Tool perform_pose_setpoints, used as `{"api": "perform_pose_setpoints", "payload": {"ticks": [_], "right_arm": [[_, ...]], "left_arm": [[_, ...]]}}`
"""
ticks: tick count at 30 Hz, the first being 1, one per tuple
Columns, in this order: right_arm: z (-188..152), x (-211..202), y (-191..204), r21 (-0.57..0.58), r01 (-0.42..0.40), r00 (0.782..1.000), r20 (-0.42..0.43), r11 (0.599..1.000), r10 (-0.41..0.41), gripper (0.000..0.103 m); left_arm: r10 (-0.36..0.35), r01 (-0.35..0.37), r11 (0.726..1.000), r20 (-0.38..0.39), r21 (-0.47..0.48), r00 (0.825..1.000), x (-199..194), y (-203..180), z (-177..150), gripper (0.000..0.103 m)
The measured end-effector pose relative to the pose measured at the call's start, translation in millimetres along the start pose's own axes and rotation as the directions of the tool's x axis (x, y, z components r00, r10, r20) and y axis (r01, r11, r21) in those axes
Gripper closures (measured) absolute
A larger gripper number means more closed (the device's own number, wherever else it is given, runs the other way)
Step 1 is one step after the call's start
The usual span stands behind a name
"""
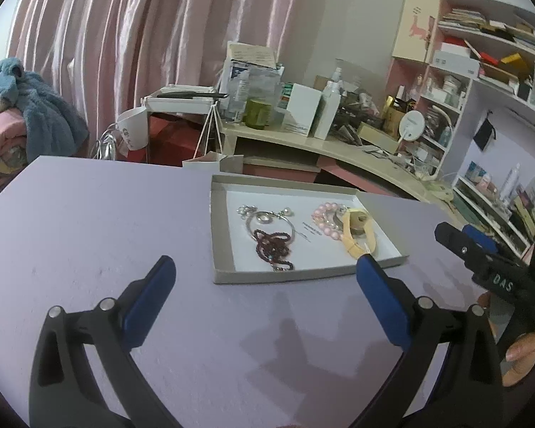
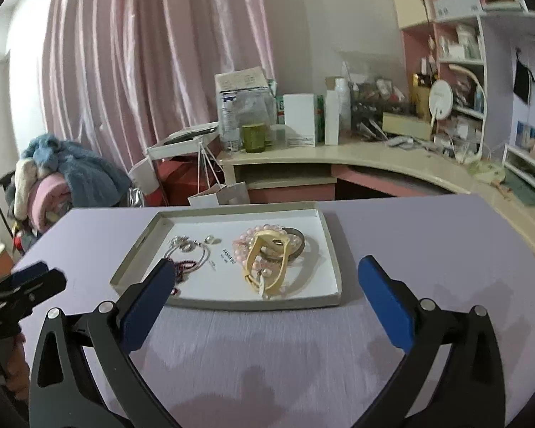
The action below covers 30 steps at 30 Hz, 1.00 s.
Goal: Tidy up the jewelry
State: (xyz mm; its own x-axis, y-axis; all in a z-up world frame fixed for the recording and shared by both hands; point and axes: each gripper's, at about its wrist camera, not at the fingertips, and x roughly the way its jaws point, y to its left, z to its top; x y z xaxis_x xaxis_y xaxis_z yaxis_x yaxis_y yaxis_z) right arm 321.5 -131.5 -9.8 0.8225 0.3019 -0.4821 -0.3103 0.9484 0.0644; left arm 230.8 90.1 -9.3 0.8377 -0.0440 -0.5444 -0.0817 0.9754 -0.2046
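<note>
Inside tray (image 2: 333,249): jewelry (image 2: 267,260); both claws empty, spread.

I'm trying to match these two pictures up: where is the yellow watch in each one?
Left wrist view: yellow watch at the tray's right end, right of centre.
Right wrist view: yellow watch near the middle, lying over the pink bead bracelet.
Shared landmark: the shallow grey tray.
</note>
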Motion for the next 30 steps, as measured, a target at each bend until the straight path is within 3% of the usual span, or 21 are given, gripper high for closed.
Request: {"api": "perform_pose_setpoints", "payload": {"ticks": [6, 17, 26, 30], "right_arm": [[-13.3, -19.6, 11.1, -0.054, -0.015, 0.998, 0.059, 0.998, 0.018, 0.001], [-28.7, -36.3, 9.3, -0.001, -0.063, 0.997, 0.041, 0.998, 0.063, 0.001], [-37.7, -44.3, 17.4, -0.016, -0.065, 0.997, 0.042, 0.998, 0.066, 0.001], [-40.4, -47.9, 15.8, -0.012, -0.066, 0.996, 0.053, 0.998, 0.067, 0.001]], "left_arm": [[0.004, -0.007, 0.999, 0.055, 0.044, 0.998, -9.0, -9.7, -10.0, 0.002], [-0.006, -0.002, 0.997, 0.100, 0.084, 0.995, -32.9, -24.2, -19.4, 0.002], [-0.048, 0.042, 0.998, 0.120, 0.049, 0.992, -47.2, -24.1, -29.4, 0.002], [-0.031, 0.021, 0.997, 0.135, 0.072, 0.990, -49.6, -27.6, -32.1, 0.002]]}}
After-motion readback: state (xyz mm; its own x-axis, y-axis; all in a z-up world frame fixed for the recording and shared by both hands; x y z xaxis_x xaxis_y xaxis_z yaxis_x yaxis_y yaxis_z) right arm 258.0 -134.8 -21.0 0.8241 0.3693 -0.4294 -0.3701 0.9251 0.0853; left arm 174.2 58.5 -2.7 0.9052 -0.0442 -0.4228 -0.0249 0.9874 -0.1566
